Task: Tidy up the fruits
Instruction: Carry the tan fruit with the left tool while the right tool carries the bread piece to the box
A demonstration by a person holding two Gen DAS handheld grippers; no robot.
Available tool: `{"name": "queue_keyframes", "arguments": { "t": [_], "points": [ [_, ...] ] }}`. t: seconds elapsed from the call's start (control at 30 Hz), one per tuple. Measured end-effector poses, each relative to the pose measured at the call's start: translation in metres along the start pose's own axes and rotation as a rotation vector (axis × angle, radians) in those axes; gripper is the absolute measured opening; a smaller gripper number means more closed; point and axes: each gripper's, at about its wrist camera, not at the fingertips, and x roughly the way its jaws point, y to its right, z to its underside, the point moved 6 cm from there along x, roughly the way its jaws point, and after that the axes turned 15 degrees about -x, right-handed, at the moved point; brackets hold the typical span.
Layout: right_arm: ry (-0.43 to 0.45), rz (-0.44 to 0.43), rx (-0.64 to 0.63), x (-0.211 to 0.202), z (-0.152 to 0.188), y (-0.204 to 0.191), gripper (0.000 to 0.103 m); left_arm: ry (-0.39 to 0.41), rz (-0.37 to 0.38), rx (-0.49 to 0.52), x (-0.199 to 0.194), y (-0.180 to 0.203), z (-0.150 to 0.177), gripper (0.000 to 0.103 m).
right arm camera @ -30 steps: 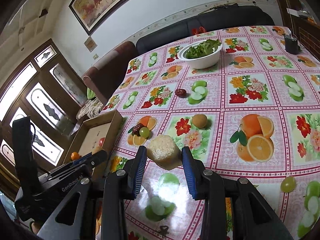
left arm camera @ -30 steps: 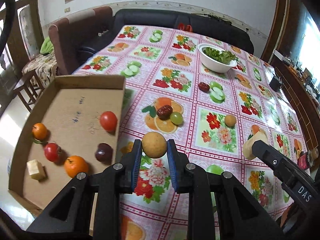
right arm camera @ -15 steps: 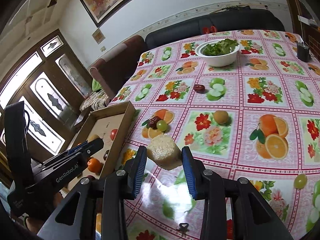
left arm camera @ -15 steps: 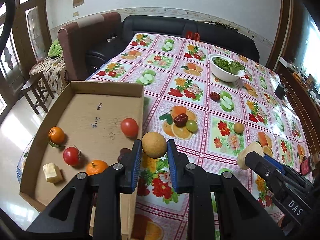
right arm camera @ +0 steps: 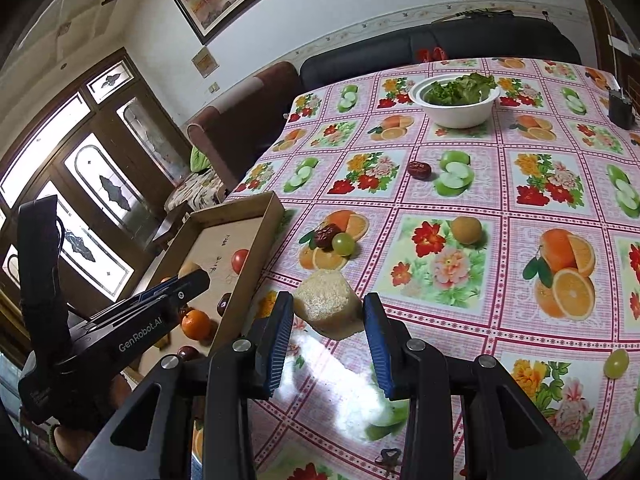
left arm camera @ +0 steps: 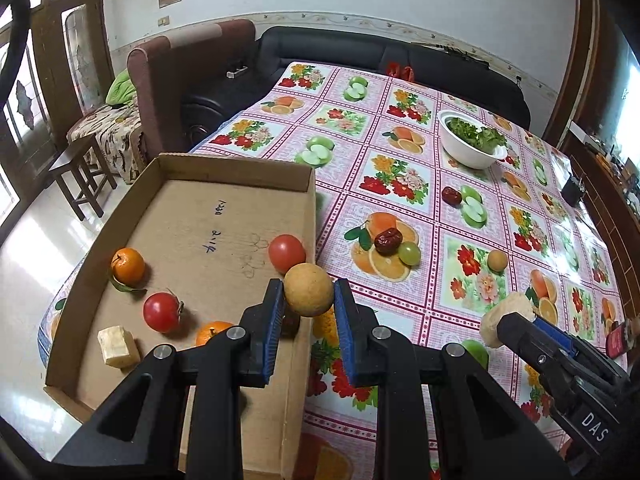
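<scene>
My left gripper (left arm camera: 309, 300) is shut on a round tan fruit (left arm camera: 309, 289), held above the right wall of the cardboard tray (left arm camera: 224, 168). The tray holds two tomatoes (left arm camera: 286, 253), two oranges (left arm camera: 128, 266), a pale cube (left arm camera: 118, 346) and a dark fruit partly hidden by my fingers. My right gripper (right arm camera: 329, 320) is shut on a pale beige fruit chunk (right arm camera: 329, 310), held above the table beside the tray (right arm camera: 264, 216). On the tablecloth lie a red date (left arm camera: 387, 237), a green grape (left arm camera: 410, 252), a tan fruit (left arm camera: 497, 260) and another date (left arm camera: 451, 195).
A white bowl of greens (left arm camera: 472, 144) stands at the far side. Another green grape (right arm camera: 616, 363) lies at the right. A small dark object (right arm camera: 621, 110) is at the far right edge. A sofa (left arm camera: 360, 52) and an armchair (left arm camera: 180, 80) border the table.
My left gripper has moved left with the tan fruit, from over the tablecloth to above the tray's right wall. My right gripper has drifted left toward the tray with its chunk.
</scene>
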Motion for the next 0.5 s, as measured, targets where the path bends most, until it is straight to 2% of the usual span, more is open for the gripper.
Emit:
{"name": "queue_keyframes", "arguments": {
  "t": [0.5],
  "points": [
    [-0.018,-0.019,-0.034,0.013,-0.004,-0.018,0.036,-0.008,-0.014,-0.028,0.005,-0.017,-0.006,0.023]
  ]
}}
